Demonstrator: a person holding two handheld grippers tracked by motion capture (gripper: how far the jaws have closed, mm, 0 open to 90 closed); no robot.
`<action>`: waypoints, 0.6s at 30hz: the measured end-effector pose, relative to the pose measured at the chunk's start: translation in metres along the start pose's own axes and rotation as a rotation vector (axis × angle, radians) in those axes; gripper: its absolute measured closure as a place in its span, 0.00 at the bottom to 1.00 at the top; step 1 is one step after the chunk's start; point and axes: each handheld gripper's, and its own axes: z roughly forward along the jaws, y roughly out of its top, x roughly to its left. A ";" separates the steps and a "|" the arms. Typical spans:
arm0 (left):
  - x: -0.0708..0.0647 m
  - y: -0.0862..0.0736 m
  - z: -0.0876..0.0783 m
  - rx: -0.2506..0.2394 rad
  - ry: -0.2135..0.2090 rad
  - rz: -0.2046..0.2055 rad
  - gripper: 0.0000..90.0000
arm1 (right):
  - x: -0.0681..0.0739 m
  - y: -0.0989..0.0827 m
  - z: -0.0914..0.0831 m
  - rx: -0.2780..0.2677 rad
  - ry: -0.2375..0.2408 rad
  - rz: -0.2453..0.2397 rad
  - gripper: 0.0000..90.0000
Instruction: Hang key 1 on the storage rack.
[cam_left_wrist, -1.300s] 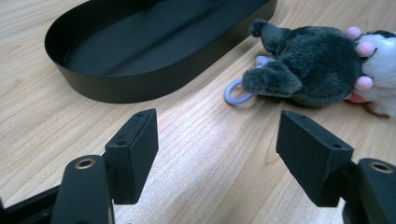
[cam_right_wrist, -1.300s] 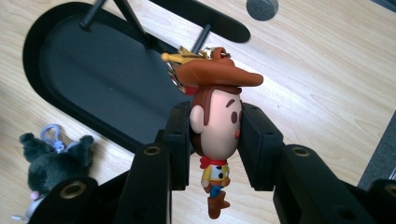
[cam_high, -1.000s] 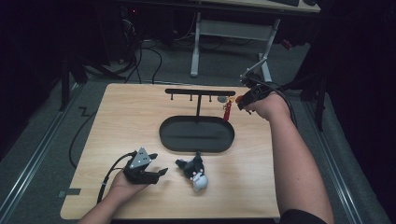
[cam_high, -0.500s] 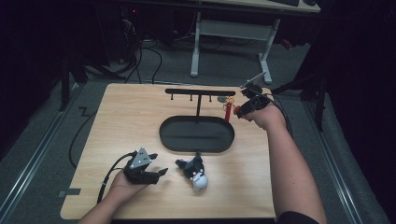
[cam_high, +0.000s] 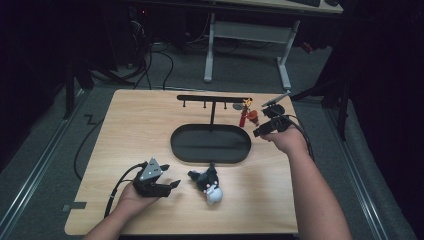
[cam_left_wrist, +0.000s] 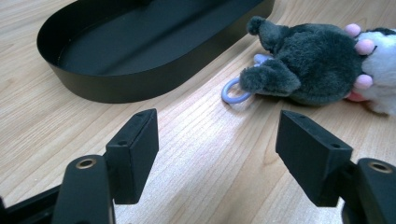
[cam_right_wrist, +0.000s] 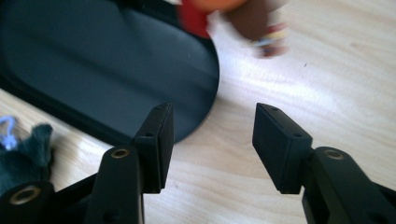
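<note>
Left gripper (cam_left_wrist: 215, 154) gaping; plush toy (cam_left_wrist: 303, 70), black tray (cam_left_wrist: 116, 88) just ahead.

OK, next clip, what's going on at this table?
A person holds a hand-held gripper in each hand at a wooden table. The right hand-held gripper is open and empty beside a red charm hanging at the end of a hook rack, which stands in a black oval tray. The left hand-held gripper rests open on the table, aimed at a dark and white plush toy lying in front of the tray, not touching it.
</note>
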 end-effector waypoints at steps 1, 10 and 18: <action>0.000 0.000 0.000 0.005 -0.002 -0.001 0.34 | 0.001 -0.008 0.002 -0.007 0.001 0.000 0.53; -0.002 0.001 0.003 0.020 -0.019 -0.013 0.35 | 0.005 -0.061 0.009 -0.065 -0.008 -0.023 0.50; -0.002 0.002 0.006 0.037 -0.034 -0.031 0.36 | 0.021 -0.120 0.025 -0.217 -0.057 -0.068 0.49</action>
